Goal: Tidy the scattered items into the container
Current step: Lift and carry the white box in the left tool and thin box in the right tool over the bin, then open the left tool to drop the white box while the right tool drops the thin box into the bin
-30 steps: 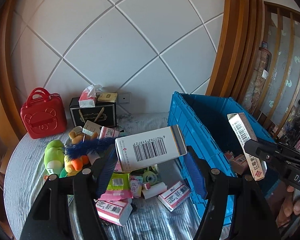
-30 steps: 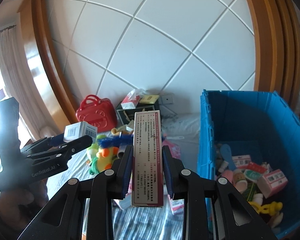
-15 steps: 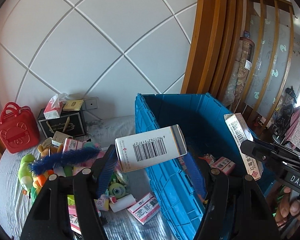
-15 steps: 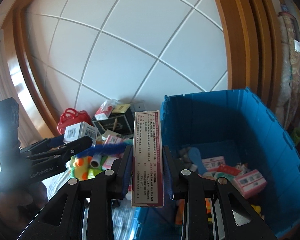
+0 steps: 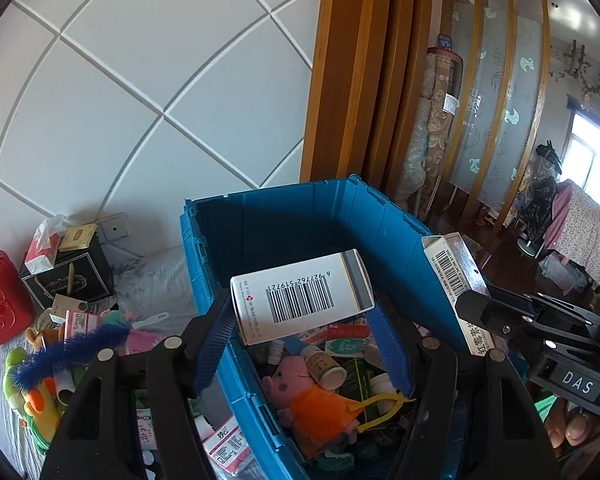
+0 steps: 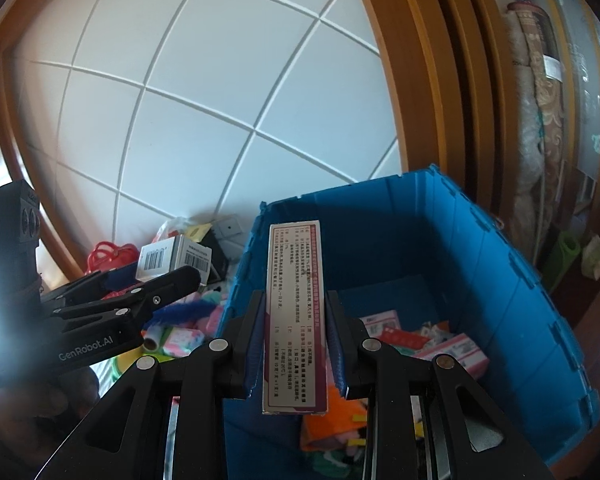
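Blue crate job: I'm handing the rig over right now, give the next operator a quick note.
Left gripper: shut on a white barcode box, above the blue crate.
Right gripper: shut on a long red-edged box, also over the crate.
Done: toys, bottles and boxes already lie inside.
Left: drop both boxes in, then fetch the plush toys and small boxes left of the crate.

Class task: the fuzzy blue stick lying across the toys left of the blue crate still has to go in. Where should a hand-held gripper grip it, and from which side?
Grip the fuzzy blue stick mid-length from above, jaws across its narrow width: it lies long, thin and exposed atop the toys.
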Demonstrator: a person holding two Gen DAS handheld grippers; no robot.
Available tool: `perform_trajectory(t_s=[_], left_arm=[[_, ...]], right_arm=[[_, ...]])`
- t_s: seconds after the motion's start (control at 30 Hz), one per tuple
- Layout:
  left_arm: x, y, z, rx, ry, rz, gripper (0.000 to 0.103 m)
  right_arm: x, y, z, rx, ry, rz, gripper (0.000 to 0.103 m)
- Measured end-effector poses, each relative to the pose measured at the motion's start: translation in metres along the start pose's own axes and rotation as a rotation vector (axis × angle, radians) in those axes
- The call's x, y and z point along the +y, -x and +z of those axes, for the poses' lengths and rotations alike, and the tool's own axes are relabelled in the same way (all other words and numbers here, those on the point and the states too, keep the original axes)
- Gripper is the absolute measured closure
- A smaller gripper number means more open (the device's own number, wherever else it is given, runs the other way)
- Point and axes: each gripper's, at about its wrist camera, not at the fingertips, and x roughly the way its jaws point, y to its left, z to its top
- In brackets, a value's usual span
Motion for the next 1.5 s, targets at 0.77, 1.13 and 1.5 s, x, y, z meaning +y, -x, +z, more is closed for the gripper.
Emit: perform_trajectory(t_s=[0.77, 1.13, 1.5], left_arm=[[-0.049, -0.064, 0.035, 0.1, -0.082, -0.018, 0.012], [-0.011, -0.05, 0.005, 0.141, -0.033, 0.063, 0.01], [0.062, 0.016, -0.028, 0.122, 0.05, 0.164, 0.01]], right_arm=[[-0.062, -0.004, 0.013, -0.012, -0.109, -0.119, 0.004], [-0.043, -0.01, 0.004, -0.012, -0.084, -0.09, 0.001], [0.051, -0.023, -0.009, 0.05, 0.027, -0.019, 0.0]])
